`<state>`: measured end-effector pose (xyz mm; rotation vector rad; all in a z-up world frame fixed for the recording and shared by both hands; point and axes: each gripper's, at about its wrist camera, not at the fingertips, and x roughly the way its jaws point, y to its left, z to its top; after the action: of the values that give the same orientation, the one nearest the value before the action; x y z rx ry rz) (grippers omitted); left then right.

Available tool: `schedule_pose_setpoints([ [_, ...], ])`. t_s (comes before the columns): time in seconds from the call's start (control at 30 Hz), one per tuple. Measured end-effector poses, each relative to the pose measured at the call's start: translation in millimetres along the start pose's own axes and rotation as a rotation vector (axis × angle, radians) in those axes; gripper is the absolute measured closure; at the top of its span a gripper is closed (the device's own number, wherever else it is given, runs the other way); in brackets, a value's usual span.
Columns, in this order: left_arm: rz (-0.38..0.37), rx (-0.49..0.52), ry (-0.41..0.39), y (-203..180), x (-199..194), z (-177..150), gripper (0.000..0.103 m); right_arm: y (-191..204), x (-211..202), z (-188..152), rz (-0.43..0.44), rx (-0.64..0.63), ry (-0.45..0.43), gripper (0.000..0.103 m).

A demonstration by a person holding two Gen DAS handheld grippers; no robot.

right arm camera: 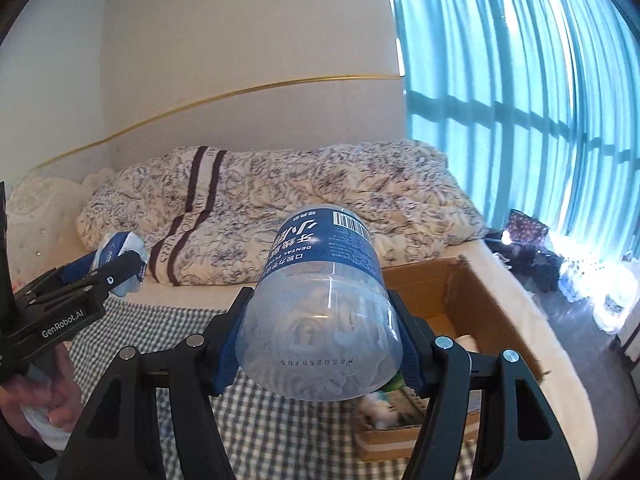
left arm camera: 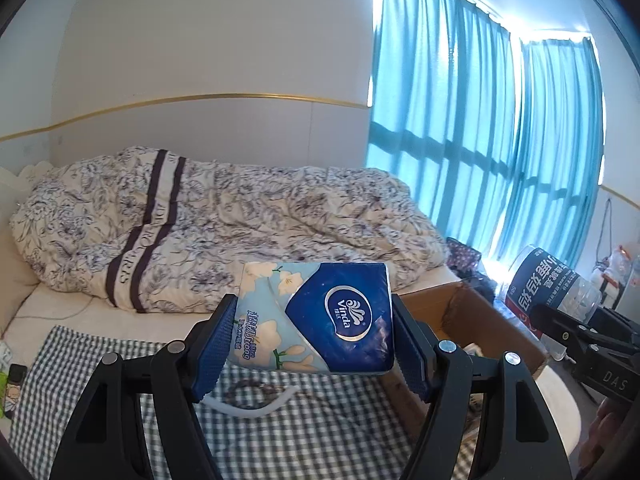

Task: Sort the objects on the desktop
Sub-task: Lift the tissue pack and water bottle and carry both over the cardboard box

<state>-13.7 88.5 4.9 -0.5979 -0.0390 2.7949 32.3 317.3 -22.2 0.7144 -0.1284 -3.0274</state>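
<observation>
My left gripper is shut on a blue and white Vinda tissue pack, held in the air above the checked cloth. Its blue pads press the pack's two sides. My right gripper is shut on a clear plastic jar with a blue label, lying sideways between the pads, bottom toward the camera. The jar and right gripper also show at the right edge of the left wrist view. In the right wrist view the left gripper with the tissue pack appears at the left.
An open cardboard box stands at the right on the cloth, with small items inside. A bracelet and a white tube lie on the cloth under the tissue pack. Behind are a bed with a flowered quilt and blue curtains.
</observation>
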Motion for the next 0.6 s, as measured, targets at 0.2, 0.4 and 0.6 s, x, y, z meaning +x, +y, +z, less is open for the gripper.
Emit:
schedule_pose_setpoints([
  [0.2, -0.044, 0.016, 0.005, -33.4, 6.7, 3.1, 0.029, -27.3, -6.6, 5.0, -0.044, -0.005, 0.005, 0.040],
  [0.4, -0.085, 0.037, 0.014, -64.7, 18.0, 6.1, 0.029, -55.5, -5.1, 8.9, -0.069, 0.004, 0.018, 0.040],
  [0.6, -0.115, 0.047, 0.040, -85.5, 35.5, 6.0, 0.029, -77.1, 5.8, 7.6, -0.086, -0.001, 0.042, 0.040],
])
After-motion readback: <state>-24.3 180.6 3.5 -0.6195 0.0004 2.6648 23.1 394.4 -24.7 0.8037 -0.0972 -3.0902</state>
